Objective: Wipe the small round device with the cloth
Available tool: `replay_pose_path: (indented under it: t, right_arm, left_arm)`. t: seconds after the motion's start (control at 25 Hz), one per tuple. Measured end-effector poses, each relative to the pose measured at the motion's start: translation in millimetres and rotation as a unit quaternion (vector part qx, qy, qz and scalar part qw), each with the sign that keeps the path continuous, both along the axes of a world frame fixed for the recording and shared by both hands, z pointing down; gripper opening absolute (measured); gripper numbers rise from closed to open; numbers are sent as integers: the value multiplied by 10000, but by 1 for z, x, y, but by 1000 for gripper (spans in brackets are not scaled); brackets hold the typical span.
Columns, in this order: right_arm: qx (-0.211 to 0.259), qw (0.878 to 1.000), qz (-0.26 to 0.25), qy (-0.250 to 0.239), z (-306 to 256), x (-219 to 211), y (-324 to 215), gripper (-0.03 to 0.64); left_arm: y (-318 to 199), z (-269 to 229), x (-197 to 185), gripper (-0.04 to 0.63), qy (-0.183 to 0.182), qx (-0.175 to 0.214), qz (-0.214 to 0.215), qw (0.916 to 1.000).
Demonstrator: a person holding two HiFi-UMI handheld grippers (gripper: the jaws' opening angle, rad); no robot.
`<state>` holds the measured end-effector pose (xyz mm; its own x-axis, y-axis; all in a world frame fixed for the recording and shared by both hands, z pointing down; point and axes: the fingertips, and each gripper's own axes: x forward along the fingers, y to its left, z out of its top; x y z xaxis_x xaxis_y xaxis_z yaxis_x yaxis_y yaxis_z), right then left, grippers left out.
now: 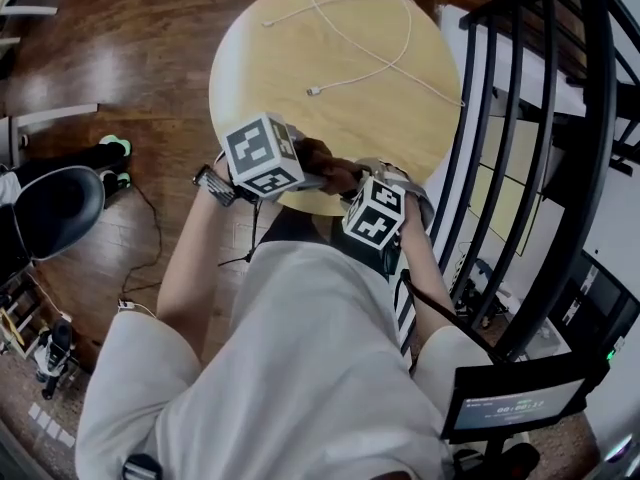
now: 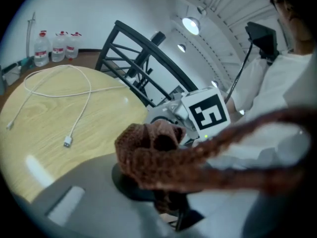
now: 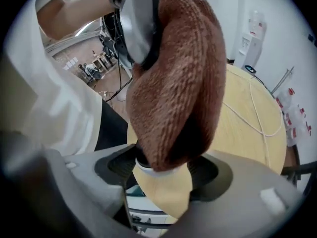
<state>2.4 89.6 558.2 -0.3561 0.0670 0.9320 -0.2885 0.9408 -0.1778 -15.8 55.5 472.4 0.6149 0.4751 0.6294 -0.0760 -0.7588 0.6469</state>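
Observation:
A brown knitted cloth [image 2: 148,155] is bunched in my left gripper [image 2: 161,182], which is shut on it. In the right gripper view the cloth [image 3: 178,78] hangs down over the small round device [image 3: 146,168]. Only the device's white rim shows under the cloth. That rim sits between the pads of my right gripper [image 3: 163,171], whose jaws stand wide around it. In the head view both grippers meet over the near edge of the round wooden table [image 1: 380,98]: the left gripper [image 1: 300,170], the right gripper [image 1: 352,196], and the cloth [image 1: 322,158] between them.
A white charging cable [image 1: 372,30] loops over the far half of the table. A black metal railing [image 1: 520,128] runs close along the right. A dark chair [image 1: 55,208] stands on the floor at left. Water bottles [image 2: 57,46] line the far wall.

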Motion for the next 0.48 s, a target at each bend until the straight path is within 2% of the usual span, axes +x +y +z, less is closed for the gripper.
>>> replay_pose_path:
  t: [0.08, 0.16, 0.28, 0.36, 0.48]
  right_arm:
    - [5, 9987, 490, -134, -1, 4, -5, 324]
    - [-47, 9900, 1347, -405, -7, 8, -12, 324]
    - [-230, 9586, 2721, -804, -14, 15, -13, 324]
    - [-283, 9456, 3147, -770, -12, 18, -5, 324]
    - [-99, 9403, 3348, -607, -9, 14, 0, 323]
  left_arm:
    - [-2, 8, 10, 92, -84, 39, 185, 9998]
    - [-8, 21, 15, 92, -332, 137, 280, 9990]
    - [-16, 34, 18, 92, -665, 296, 403, 9965]
    - [-15, 37, 22, 92, -719, 299, 528, 9956]
    - [-10, 42, 24, 92, -857, 253, 732, 9933]
